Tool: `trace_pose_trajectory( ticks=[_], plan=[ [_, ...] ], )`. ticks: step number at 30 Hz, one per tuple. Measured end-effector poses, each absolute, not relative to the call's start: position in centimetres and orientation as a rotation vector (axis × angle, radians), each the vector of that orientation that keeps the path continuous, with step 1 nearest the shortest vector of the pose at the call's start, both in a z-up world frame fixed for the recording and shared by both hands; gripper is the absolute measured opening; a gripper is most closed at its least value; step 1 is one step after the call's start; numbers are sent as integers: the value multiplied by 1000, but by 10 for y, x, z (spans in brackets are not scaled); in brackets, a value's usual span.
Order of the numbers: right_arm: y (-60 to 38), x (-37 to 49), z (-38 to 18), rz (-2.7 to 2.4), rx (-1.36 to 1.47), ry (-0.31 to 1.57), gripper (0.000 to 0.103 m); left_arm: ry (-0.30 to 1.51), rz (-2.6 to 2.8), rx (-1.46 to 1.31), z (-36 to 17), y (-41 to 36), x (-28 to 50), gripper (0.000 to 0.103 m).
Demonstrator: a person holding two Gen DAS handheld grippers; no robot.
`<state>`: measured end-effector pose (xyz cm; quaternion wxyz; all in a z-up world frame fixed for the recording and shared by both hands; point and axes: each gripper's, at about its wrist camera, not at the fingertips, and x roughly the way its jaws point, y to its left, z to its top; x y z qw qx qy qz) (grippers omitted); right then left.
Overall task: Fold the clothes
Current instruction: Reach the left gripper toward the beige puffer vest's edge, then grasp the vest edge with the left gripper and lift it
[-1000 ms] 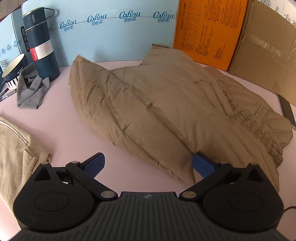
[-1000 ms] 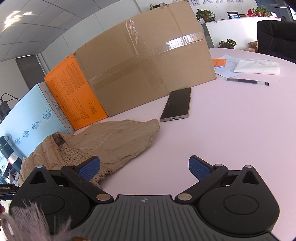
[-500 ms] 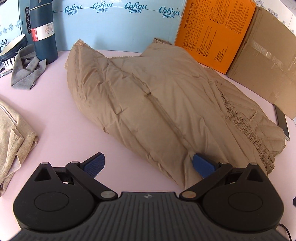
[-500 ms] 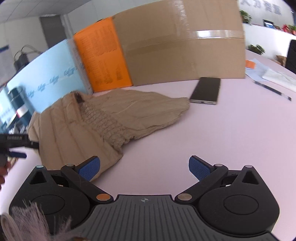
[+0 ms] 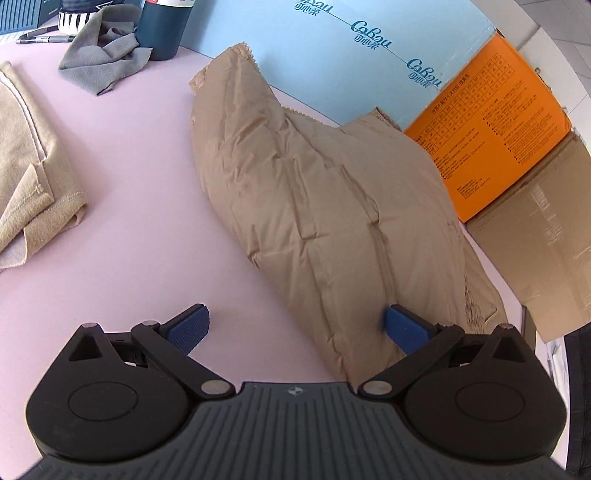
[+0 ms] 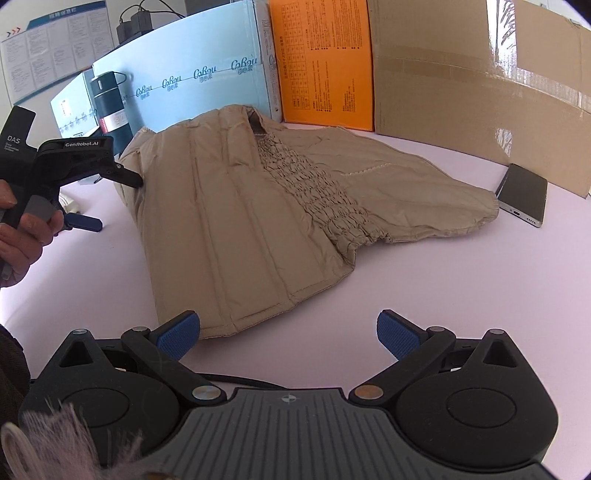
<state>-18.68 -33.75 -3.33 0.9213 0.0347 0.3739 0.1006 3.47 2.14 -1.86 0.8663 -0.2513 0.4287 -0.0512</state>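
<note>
A tan quilted jacket [image 5: 332, 206] lies spread on the pale pink table [image 5: 122, 236], its far edge up against a light blue box [image 5: 332, 48] and an orange box [image 5: 495, 129]. The padding is stitched into long puffy channels, with a raised seam running down the middle in the left wrist view. In the right wrist view the jacket [image 6: 236, 221] shows a band of tightly gathered, smocked fabric running down it (like an elastic panel), and beyond that band a thinner, flatter part stretches toward a phone [image 6: 524, 199] lying on the table [image 6: 443, 288], ending just beside it.

The left gripper [image 5: 295, 326] is spread wide, with nothing clamped. Its right blue pad presses against the near end of the jacket, while the left pad hangs over bare table. In the right wrist view the same left gripper [image 6: 110, 199] appears at the jacket's left edge, held in the person's hand [image 6: 22, 240].

The right gripper [image 6: 288, 334] is likewise wide open and holds nothing; its left pad sits just beside the jacket's near hem, its right pad over bare table.

A folded beige garment [image 5: 29, 166] lies at the table's left, well apart from the jacket, with a grey cloth [image 5: 99, 59] and a dark flask [image 5: 162, 29] behind it. A brown cardboard box [image 6: 480, 92] stands beside the orange one.
</note>
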Motion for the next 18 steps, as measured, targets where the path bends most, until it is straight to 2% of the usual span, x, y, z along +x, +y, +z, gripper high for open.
trace_pose_trajectory(
  ticks=[5, 7, 9, 10, 11, 12, 14, 18],
  plan=[
    [-346, -185, -34, 184, 69, 780, 103, 874, -108, -505, -17, 17, 55, 103],
    [-349, -185, -35, 175, 68, 784, 103, 862, -118, -490, -14, 11, 61, 97],
    [-347, -189, -35, 166, 68, 786, 103, 846, -144, -498, -13, 8, 61, 57],
    [-344, -194, -34, 161, 68, 786, 103, 840, -141, -495, -12, 7, 61, 49],
    [-340, -199, -34, 156, 69, 786, 103, 820, -137, -487, -8, 7, 59, 35],
    [-340, -200, -34, 154, 69, 777, 103, 791, -138, -478, -3, 8, 56, 25],
    [-339, -200, -32, 154, 56, 758, 103, 730, -139, -466, 8, 12, 51, 17],
    [-337, -201, -32, 149, 26, 718, 103, 594, -103, -475, 42, 30, 41, 14]
  ],
)
